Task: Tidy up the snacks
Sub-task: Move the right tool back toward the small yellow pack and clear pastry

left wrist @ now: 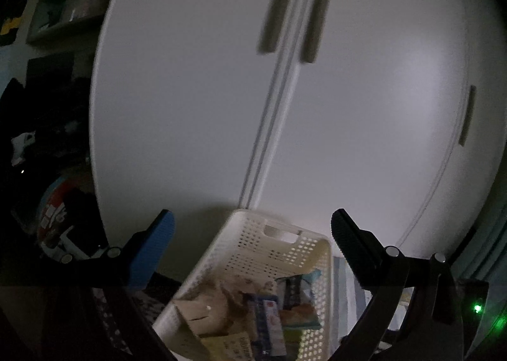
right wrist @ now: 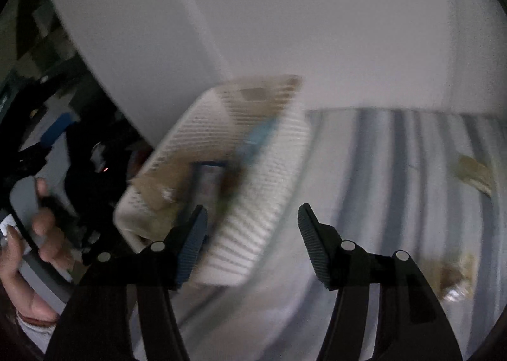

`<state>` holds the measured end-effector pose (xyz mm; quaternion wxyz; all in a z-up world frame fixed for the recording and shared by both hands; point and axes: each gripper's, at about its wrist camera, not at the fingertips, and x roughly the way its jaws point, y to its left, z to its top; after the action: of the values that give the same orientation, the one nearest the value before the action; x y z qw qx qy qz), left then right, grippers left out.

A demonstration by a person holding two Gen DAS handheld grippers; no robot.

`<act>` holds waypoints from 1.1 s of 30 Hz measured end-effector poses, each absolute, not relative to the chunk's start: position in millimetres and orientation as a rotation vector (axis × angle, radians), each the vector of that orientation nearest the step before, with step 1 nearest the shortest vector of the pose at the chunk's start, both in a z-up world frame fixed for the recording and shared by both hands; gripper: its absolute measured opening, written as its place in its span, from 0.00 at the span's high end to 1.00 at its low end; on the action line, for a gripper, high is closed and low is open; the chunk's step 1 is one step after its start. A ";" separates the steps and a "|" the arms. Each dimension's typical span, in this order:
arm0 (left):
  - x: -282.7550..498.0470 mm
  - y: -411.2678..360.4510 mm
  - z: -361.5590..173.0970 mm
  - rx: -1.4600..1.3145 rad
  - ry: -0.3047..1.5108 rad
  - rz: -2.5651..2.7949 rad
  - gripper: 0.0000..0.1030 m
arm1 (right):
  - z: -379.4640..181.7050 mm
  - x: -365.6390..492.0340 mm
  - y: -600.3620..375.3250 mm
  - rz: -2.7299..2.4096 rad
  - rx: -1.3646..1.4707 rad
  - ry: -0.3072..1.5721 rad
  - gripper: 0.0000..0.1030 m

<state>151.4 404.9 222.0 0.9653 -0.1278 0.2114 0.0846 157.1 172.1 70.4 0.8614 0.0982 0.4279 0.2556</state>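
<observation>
A white perforated basket (left wrist: 253,240) holding several snack packets (left wrist: 269,313) sits low in the left wrist view, in front of a white wardrobe. My left gripper (left wrist: 253,231) is open, its blue and black fingers on either side of the basket's far end, above it. In the right wrist view the same basket (right wrist: 272,190) is blurred, lying on a striped bedsheet (right wrist: 396,170). My right gripper (right wrist: 252,221) is open with nothing between its fingers, just over the basket's near right wall. Two loose snack packets (right wrist: 473,172) (right wrist: 456,278) lie on the sheet to the right.
White wardrobe doors (left wrist: 317,107) with grey handles (left wrist: 275,12) fill the background close behind the basket. Dark clutter and shelves (left wrist: 54,12) stand to the left. A person's hand (right wrist: 35,234) holding the other gripper shows at the left edge of the right wrist view.
</observation>
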 end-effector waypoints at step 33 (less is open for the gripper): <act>173.6 273.9 198.4 -0.074 0.529 -0.151 0.03 | -28.6 160.2 6.0 0.239 0.575 1.187 0.32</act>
<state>173.6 273.9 198.4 0.9617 -0.0363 0.2612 -0.0743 160.2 6.0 -28.6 0.7836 0.2663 0.5502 0.1108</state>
